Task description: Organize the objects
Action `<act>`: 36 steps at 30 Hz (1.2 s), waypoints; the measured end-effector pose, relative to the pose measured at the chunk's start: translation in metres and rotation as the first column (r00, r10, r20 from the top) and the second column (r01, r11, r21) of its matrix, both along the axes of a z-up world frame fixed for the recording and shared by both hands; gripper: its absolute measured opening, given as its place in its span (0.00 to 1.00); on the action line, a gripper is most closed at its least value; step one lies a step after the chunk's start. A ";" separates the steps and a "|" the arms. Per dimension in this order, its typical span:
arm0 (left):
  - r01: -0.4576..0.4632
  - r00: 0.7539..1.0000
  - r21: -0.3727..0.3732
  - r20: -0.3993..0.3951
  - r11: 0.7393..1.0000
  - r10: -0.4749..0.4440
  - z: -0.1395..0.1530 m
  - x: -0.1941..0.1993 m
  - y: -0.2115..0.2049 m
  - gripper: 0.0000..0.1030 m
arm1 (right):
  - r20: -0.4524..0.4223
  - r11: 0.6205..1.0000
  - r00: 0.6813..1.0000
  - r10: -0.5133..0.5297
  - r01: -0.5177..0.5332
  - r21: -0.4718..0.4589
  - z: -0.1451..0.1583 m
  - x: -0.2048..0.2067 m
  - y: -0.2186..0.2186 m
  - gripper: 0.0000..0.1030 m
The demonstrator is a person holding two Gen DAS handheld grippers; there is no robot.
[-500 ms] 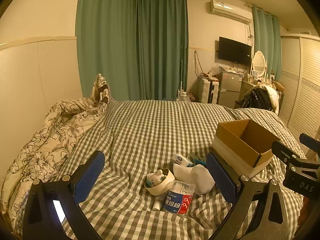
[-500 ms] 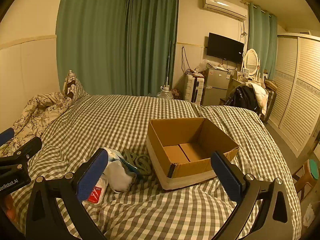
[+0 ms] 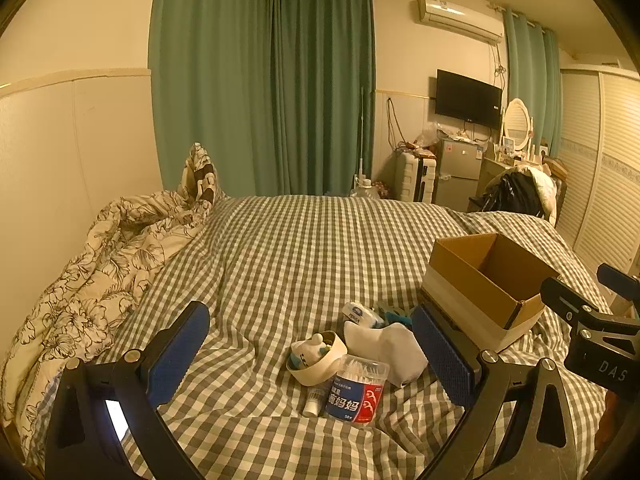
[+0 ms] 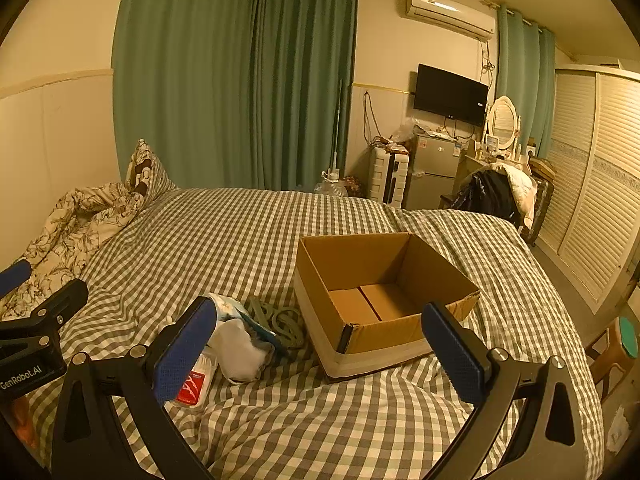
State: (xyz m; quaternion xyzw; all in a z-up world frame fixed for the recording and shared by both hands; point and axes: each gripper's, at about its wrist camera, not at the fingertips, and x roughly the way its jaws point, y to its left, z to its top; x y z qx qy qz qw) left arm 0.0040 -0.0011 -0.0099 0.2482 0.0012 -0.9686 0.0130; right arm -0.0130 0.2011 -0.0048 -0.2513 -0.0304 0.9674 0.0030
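Bedroom under warm yellow light, green curtains [image 3: 260, 92] along far wall, air conditioner [image 3: 458, 18] above wall-mounted television [image 3: 468, 98], louvred wardrobe doors [image 4: 592, 184] at right, gingham-covered bed [image 3: 304, 248], small fridge [image 4: 434, 172]

Bed [image 3: 280, 248] with 1 open box and a small pile of items beside it.
Cardboard box [image 4: 384, 292] sits on the bed, right of the pile. In the pile: cotton swab tub [image 3: 356, 392] nearest, small tube [image 3: 313, 399] touching its left side, bowl [image 3: 318, 360] just behind, sock [image 3: 386, 346] right of bowl, packet [image 3: 360, 314] farther back. Crumpled quilt [image 3: 92, 280] lies along the bed's left edge.
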 end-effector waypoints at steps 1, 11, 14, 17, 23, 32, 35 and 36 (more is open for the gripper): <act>0.000 1.000 0.001 0.000 1.000 0.000 0.000 0.000 0.000 1.00 | 0.002 1.000 1.000 0.000 0.000 -0.005 0.000 0.000 0.000 1.00; 0.005 1.000 0.000 0.008 1.000 -0.005 -0.003 0.001 0.001 1.00 | 0.009 1.000 1.000 0.003 -0.003 -0.011 -0.002 -0.001 0.001 1.00; 0.006 1.000 0.000 0.010 1.000 -0.006 -0.003 0.000 0.001 1.00 | 0.011 1.000 1.000 0.006 -0.005 -0.010 -0.002 -0.001 0.000 1.00; 0.005 1.000 -0.001 0.011 1.000 -0.005 -0.004 0.000 0.002 1.00 | 0.011 1.000 1.000 0.006 -0.006 -0.010 -0.002 -0.001 0.000 1.00; 0.005 1.000 -0.003 0.013 1.000 -0.005 -0.005 0.000 0.002 1.00 | 0.010 1.000 1.000 0.006 -0.006 -0.010 -0.003 -0.001 0.000 1.00; 0.007 1.000 -0.001 0.013 1.000 -0.007 -0.006 -0.001 0.003 1.00 | -0.019 1.000 1.000 0.002 -0.002 0.005 0.003 0.005 0.000 1.00; 0.013 1.000 -0.002 0.016 1.000 -0.012 -0.007 -0.002 0.005 1.00 | -0.029 1.000 1.000 -0.001 0.001 0.014 0.005 0.007 0.000 1.00; 0.015 1.000 -0.003 0.017 1.000 -0.015 -0.007 -0.002 0.006 1.00 | -0.029 1.000 1.000 -0.001 0.002 0.017 0.005 0.007 0.000 1.00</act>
